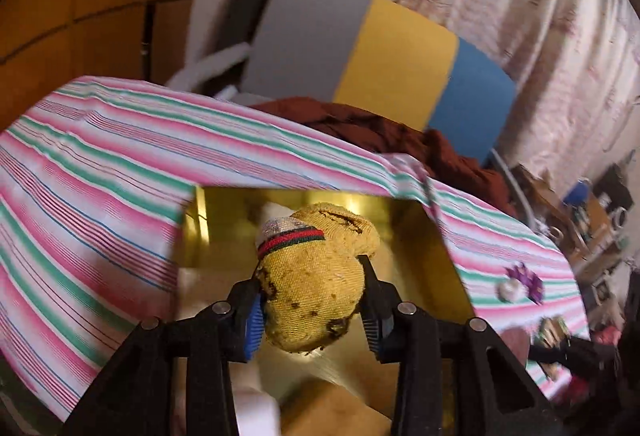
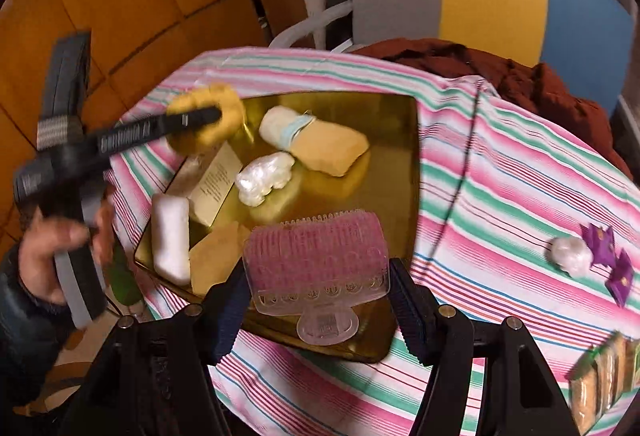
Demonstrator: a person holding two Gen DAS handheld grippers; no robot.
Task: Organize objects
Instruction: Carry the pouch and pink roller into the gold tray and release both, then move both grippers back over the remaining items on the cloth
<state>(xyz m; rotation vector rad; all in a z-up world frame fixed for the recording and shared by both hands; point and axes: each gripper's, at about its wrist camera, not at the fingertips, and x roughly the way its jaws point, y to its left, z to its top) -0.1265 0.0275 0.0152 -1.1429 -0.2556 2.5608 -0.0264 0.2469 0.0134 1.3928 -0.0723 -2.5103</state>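
Note:
My left gripper (image 1: 312, 300) is shut on a rolled yellow sock (image 1: 320, 248) with a red and green band, held above the gold tray (image 1: 420, 276). In the right wrist view this same left gripper (image 2: 212, 117) hovers with the yellow sock (image 2: 224, 103) over the tray's far left corner, a hand (image 2: 52, 256) on its handle. My right gripper (image 2: 318, 276) is shut on a pink bristled brush (image 2: 316, 248) with a clear base, over the near edge of the gold tray (image 2: 380, 155).
In the tray lie a yellow-and-white sock roll (image 2: 316, 147), a white crumpled ball (image 2: 264, 177), a paper card (image 2: 216, 183) and a white block (image 2: 172, 240). The striped cloth (image 2: 500, 195) carries a white ball (image 2: 570, 256), purple pieces (image 2: 600, 242) and a snack pack (image 2: 604, 368). A brown garment (image 2: 500, 75) lies behind.

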